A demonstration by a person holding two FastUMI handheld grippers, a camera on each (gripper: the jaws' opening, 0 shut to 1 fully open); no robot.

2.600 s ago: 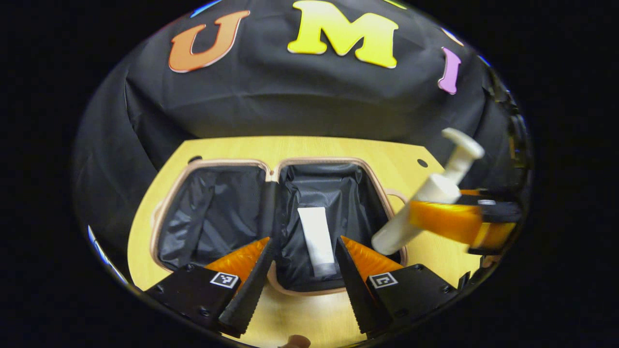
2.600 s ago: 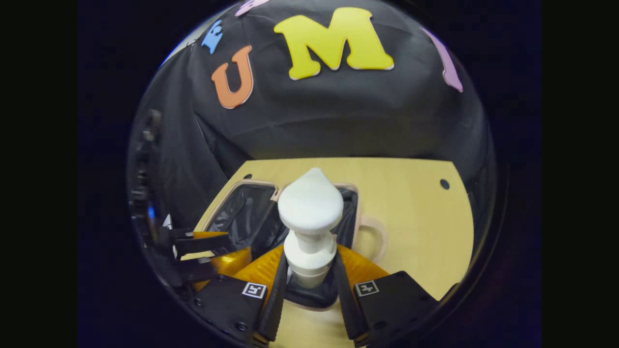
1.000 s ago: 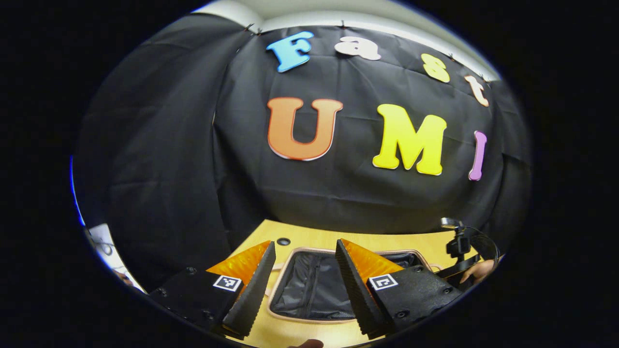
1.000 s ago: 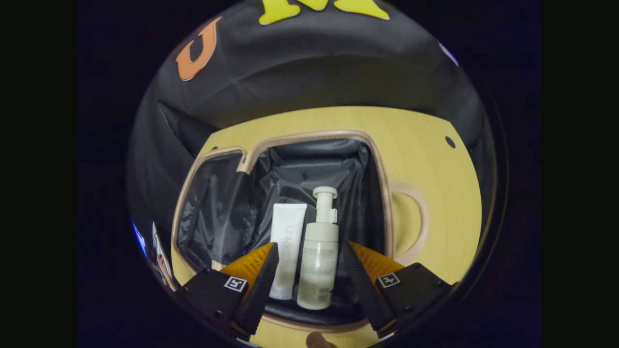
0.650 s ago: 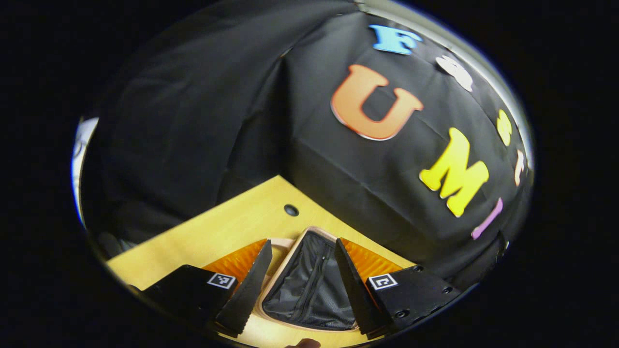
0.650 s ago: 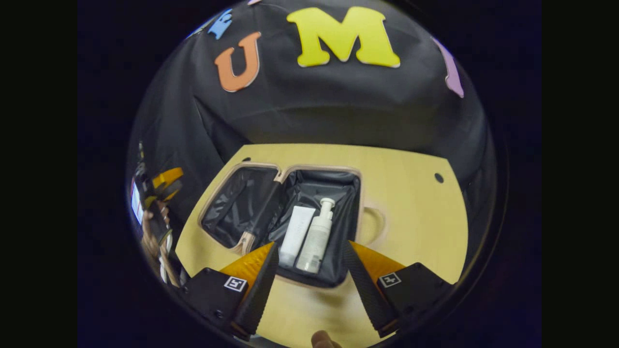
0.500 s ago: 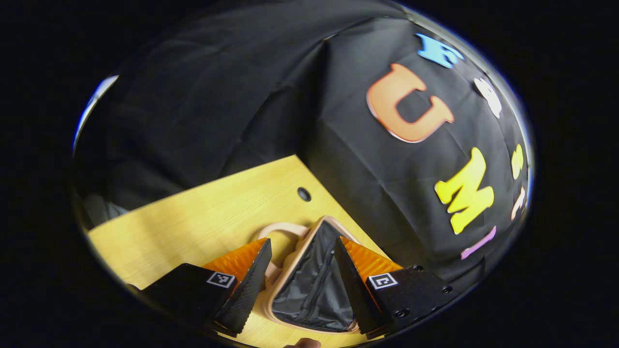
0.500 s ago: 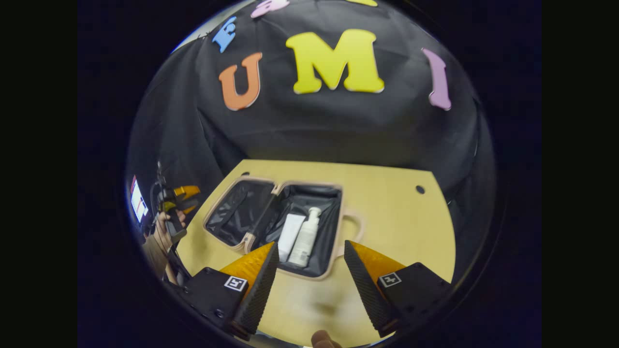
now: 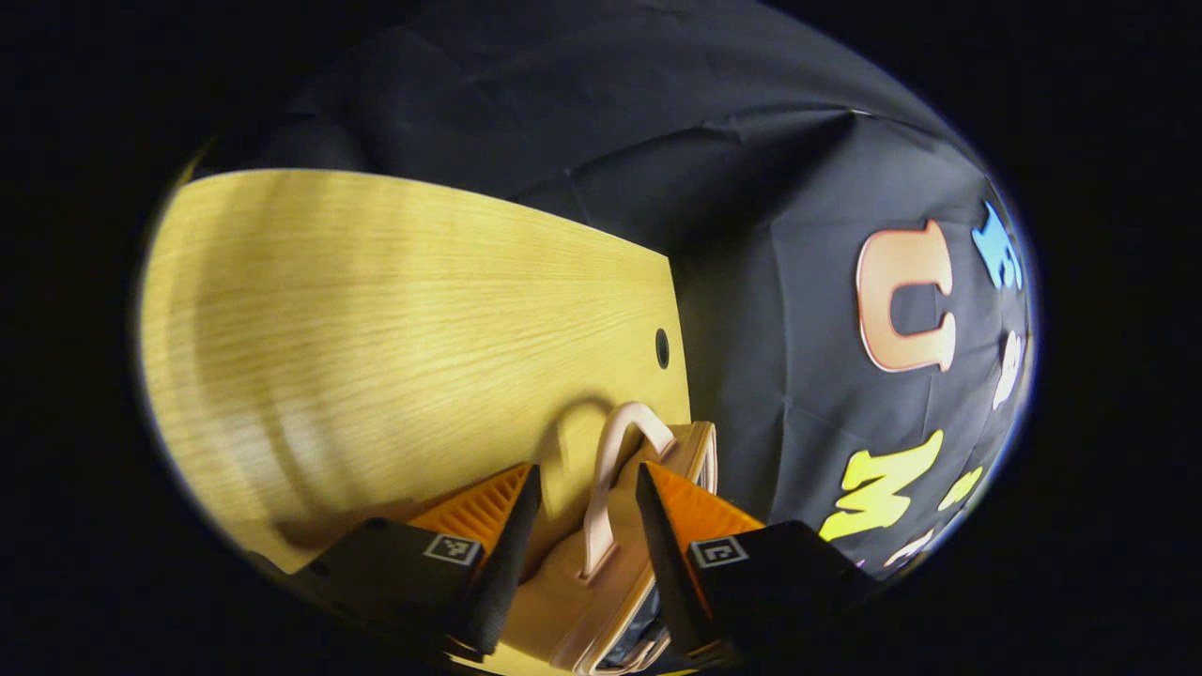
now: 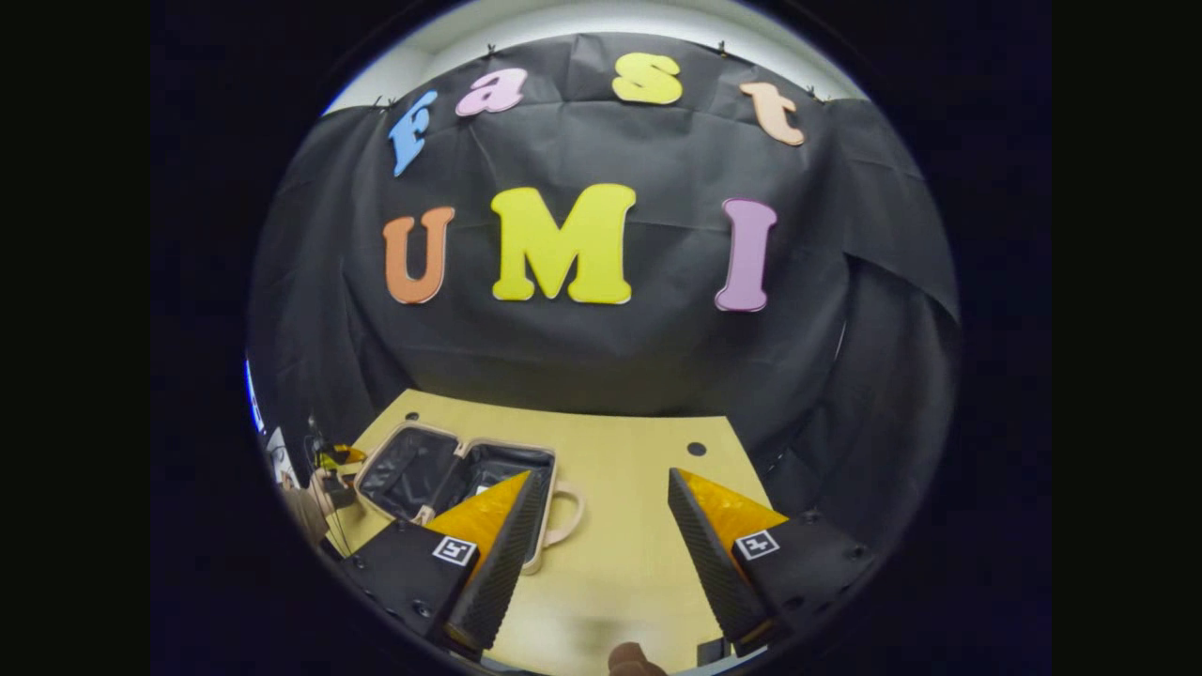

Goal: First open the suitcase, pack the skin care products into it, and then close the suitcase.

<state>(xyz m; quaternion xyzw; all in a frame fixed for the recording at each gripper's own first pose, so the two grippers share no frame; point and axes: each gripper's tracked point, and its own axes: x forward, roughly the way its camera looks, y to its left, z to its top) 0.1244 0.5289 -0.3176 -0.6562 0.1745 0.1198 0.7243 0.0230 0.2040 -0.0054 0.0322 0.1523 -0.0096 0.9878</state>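
The suitcase (image 10: pixel 451 479) lies open on the wooden surface (image 10: pixel 620 507), both halves spread flat, a pale item just visible in the half nearer its handle (image 9: pixel 610 469); the packing looks done, so closing the lid is the step in hand. The left claw (image 9: pixel 582 545) straddles that handle and the shell edge, fingers apart, not clearly pressing on either. The right claw (image 10: pixel 601 554) hangs open and empty over bare surface beside the suitcase. The shell looks light and fairly stiff, the lining soft and slack; I judge the rim beside the handle the surest hold, since the handle loop may flex and the smooth shell may slip.
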